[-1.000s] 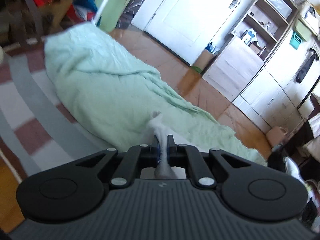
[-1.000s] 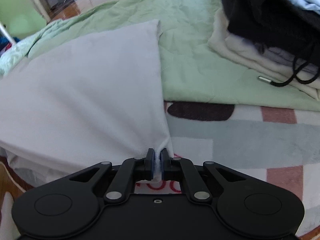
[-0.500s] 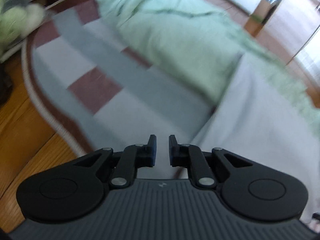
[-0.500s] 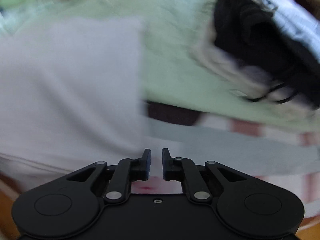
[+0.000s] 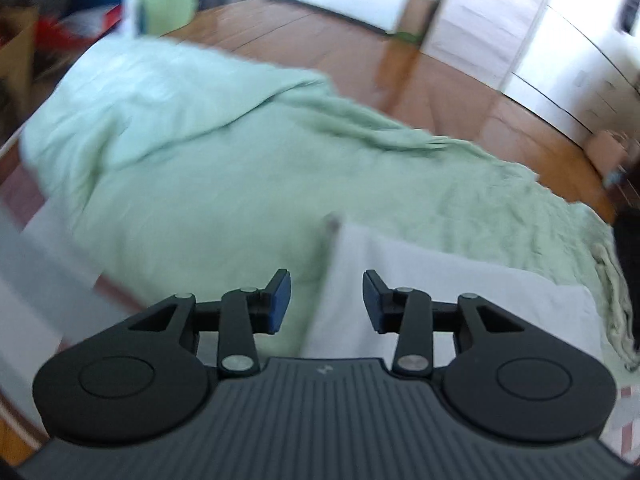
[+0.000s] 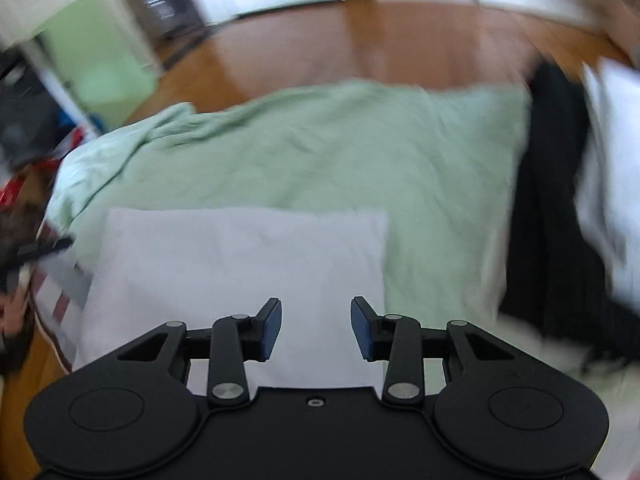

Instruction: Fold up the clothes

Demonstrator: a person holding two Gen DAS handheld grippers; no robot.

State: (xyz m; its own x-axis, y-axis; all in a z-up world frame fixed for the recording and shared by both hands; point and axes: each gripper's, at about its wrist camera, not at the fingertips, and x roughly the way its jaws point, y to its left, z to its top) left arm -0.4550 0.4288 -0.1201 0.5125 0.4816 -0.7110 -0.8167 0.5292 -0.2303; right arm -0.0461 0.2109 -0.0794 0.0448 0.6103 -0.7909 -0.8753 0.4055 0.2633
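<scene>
- Left gripper (image 5: 326, 300): the jaws are seen spread and are opening; nothing is pinched between the blue pads. The gripper is held above the left edge of the folded white garment (image 5: 440, 288).
- Right gripper (image 6: 316, 330): the jaws are seen spread and are opening; nothing is gripped. The gripper is held over the near part of the folded white garment (image 6: 240, 264).
- Folded white garment: it is laid flat as a roughly rectangular panel, with its far part on the pale green blanket (image 6: 320, 148). In the right wrist view its far edge and right edge are seen as straight lines with a square far-right corner.
- Pale green blanket: it is spread, wrinkled, across the floor area beyond the garment, over a patterned rug (image 5: 36, 280) in grey, white and red-brown.
- Pile of clothes: a black garment (image 6: 552, 208) and a white garment (image 6: 616, 160) are located at the right of the blanket, well apart from both grippers.
- Wooden floor (image 6: 360, 48) is visible beyond the blanket.
- Both views are blurred; fine detail cannot be told.
</scene>
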